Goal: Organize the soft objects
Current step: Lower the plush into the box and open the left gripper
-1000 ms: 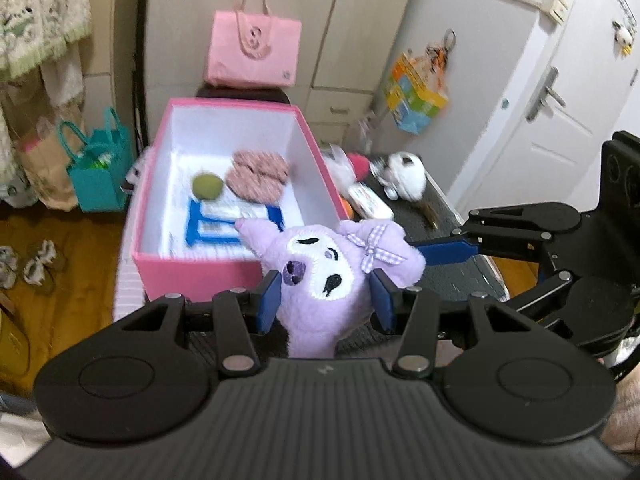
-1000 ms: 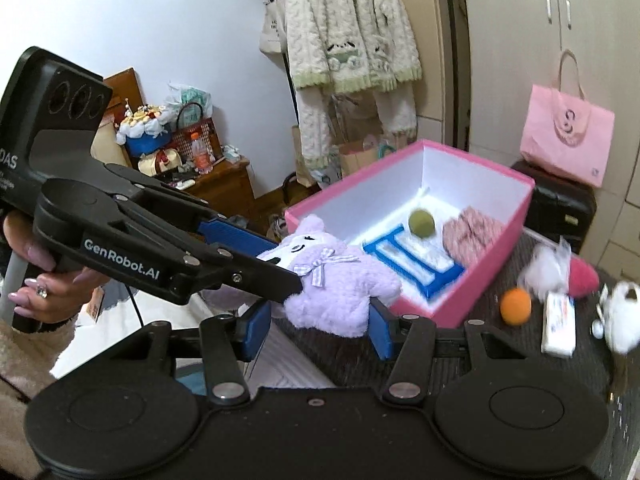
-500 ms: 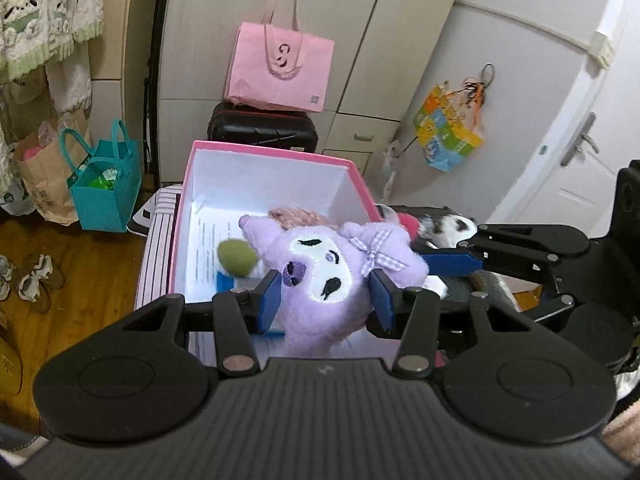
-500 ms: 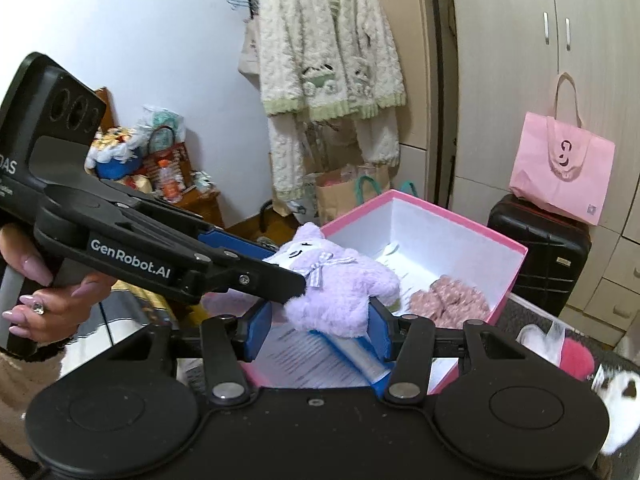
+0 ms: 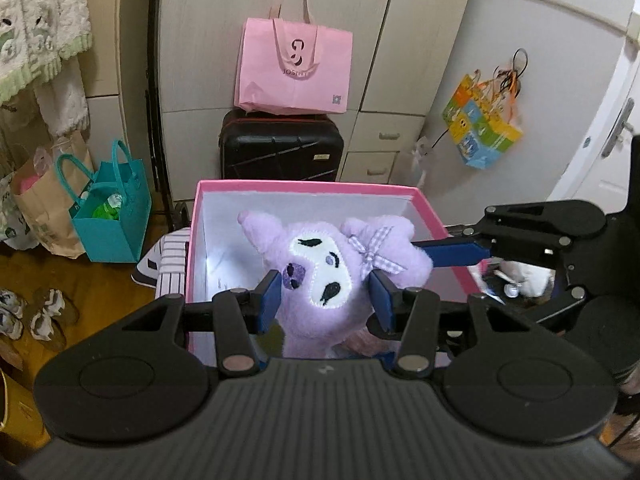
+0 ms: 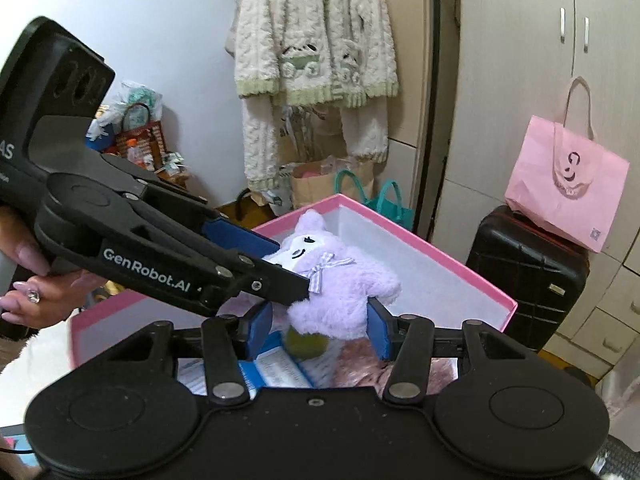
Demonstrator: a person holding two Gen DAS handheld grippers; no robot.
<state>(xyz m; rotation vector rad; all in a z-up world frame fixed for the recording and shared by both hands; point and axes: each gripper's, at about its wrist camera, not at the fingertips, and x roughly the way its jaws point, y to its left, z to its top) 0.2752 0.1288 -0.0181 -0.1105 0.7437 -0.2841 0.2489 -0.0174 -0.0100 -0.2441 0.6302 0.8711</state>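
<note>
A purple plush toy (image 5: 324, 264) with a white face and a checked bow hangs over the open pink box (image 5: 304, 188). My left gripper (image 5: 325, 296) is shut on its head. My right gripper (image 6: 318, 326) is shut on its body from the other side; the plush shows there too (image 6: 340, 284). The box (image 6: 460, 264) has white inner walls. Under the plush lie a green ball (image 6: 306, 342), a pink fuzzy item (image 6: 360, 372) and a blue-and-white packet (image 6: 276, 368).
A black suitcase (image 5: 280, 148) with a pink paper bag (image 5: 294, 72) on it stands behind the box, before white cupboards. A teal bag (image 5: 112, 212) and shoes (image 5: 36, 312) are on the wood floor left. A white plush (image 5: 524, 276) lies right of the box.
Both grippers have carried the purple plush forward from the box's near edge to above its inside. The box now fills the lower view and the ball is hidden under the plush.
</note>
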